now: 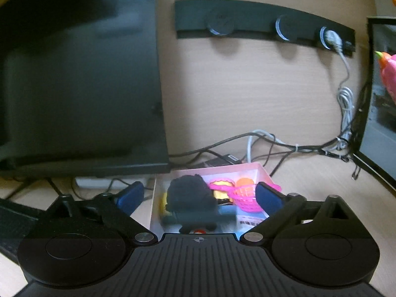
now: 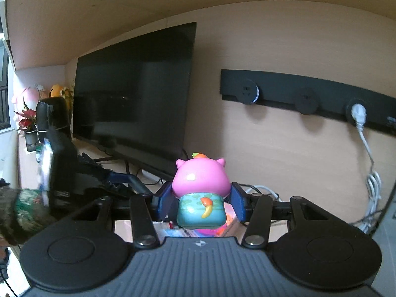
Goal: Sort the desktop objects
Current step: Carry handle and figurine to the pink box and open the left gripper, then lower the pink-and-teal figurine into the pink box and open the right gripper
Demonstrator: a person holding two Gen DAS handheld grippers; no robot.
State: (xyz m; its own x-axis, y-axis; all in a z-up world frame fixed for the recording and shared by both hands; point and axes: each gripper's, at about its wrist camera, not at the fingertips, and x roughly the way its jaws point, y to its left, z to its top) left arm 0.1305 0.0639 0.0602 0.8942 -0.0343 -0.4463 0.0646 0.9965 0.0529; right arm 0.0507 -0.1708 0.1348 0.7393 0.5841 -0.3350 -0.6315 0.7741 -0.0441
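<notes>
My left gripper (image 1: 199, 195) stands open above a pale pink box (image 1: 247, 169) on the desk, nothing between its blue pads (image 1: 131, 195). In the box lie a black lumpy thing (image 1: 188, 188), a pink plastic basket (image 1: 245, 198), yellow and orange toys and some small packets. My right gripper (image 2: 201, 203) is shut on a pink pig figure (image 2: 200, 180) with a teal body, held upright by its sides above the box (image 2: 230, 212). The same pig shows at the right edge of the left wrist view (image 1: 388, 74).
A large dark monitor (image 1: 79, 74) stands at the left, and a second screen (image 1: 381, 123) at the right. A black socket rail (image 1: 259, 22) is on the wall, with a white plug and cables (image 1: 272, 146) trailing behind the box. A person's sleeve (image 2: 22, 212) and potted plants (image 2: 27, 121) are far left.
</notes>
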